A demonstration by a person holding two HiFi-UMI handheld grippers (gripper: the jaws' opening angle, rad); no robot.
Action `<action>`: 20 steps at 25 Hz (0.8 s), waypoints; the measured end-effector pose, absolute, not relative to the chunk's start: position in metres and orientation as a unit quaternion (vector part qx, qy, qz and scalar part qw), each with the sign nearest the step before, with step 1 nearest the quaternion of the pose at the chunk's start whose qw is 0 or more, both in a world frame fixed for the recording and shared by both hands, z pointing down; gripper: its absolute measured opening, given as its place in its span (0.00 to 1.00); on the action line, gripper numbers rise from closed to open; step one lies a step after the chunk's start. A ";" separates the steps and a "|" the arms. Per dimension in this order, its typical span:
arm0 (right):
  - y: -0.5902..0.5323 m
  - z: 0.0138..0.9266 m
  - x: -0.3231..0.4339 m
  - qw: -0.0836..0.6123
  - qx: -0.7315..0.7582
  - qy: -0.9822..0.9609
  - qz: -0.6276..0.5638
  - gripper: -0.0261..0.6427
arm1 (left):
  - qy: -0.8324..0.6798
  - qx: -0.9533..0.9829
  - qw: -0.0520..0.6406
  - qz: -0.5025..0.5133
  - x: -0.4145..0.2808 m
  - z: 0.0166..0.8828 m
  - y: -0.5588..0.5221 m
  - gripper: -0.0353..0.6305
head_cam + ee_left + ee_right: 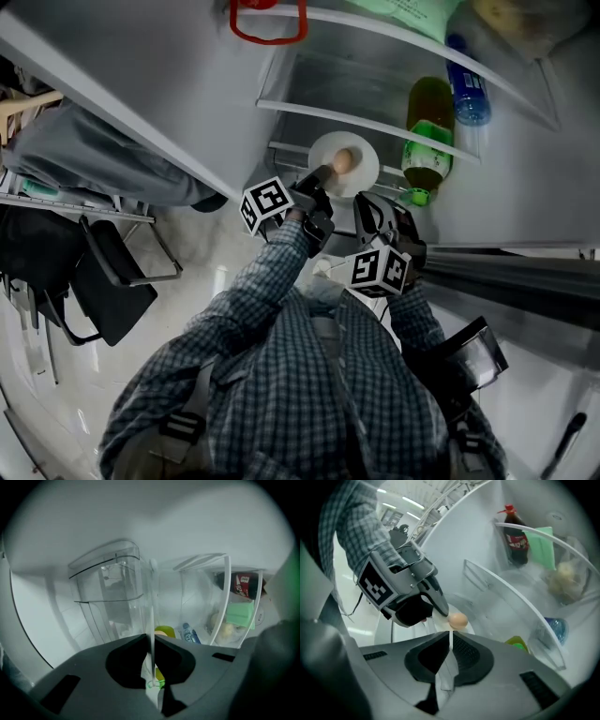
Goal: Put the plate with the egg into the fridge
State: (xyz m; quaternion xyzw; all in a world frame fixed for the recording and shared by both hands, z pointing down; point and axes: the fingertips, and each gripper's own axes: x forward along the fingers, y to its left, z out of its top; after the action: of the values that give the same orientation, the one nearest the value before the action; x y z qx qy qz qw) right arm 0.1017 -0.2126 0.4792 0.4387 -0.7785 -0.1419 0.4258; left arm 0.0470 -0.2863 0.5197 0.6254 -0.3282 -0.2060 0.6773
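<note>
Plate [367, 153] carried one egg [343, 161], near its centre. Plate was held at the open fridge [328, 75], just in front of a glass shelf [356, 122]. Door racks held a green bottle [427, 127], a blue bottle [466, 89] and a cola bottle [515, 531].

Left gripper [322, 176]: fingers clamped on the plate's near-left rim. Right gripper [364, 202]: fingers clamped on the near rim beside it. Both arms, in checked sleeves [272, 272], reached forward.

Pale floor [202, 248] below; black chair [112, 281] at left.
</note>
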 end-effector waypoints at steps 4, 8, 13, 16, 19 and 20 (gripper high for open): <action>-0.212 0.484 0.096 0.460 0.410 -0.762 -0.198 0.05 | -0.327 0.624 0.679 -0.208 0.048 0.521 -0.287 0.09; -0.211 0.493 0.094 0.489 0.385 -0.752 -0.218 0.14 | -0.325 0.624 0.680 -0.208 0.048 0.521 -0.288 0.09; -0.210 0.503 0.088 0.518 0.352 -0.736 -0.255 0.15 | -0.322 0.620 0.683 -0.214 0.048 0.521 -0.288 0.09; -0.213 0.505 0.082 0.525 0.344 -0.728 -0.277 0.15 | -0.320 0.619 0.685 -0.213 0.049 0.522 -0.287 0.09; -0.217 0.508 0.079 0.533 0.335 -0.716 -0.301 0.15 | -0.319 0.616 0.688 -0.214 0.049 0.521 -0.286 0.09; -0.218 0.508 0.079 0.533 0.334 -0.715 -0.306 0.15 | -0.318 0.615 0.689 -0.214 0.049 0.521 -0.286 0.09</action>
State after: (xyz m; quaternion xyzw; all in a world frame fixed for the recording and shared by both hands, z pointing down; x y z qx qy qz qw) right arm 0.0789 -0.2178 0.5080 0.3344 -0.7146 -0.3060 0.5328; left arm 0.0492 -0.2860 0.5214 0.6146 -0.3185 -0.2144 0.6891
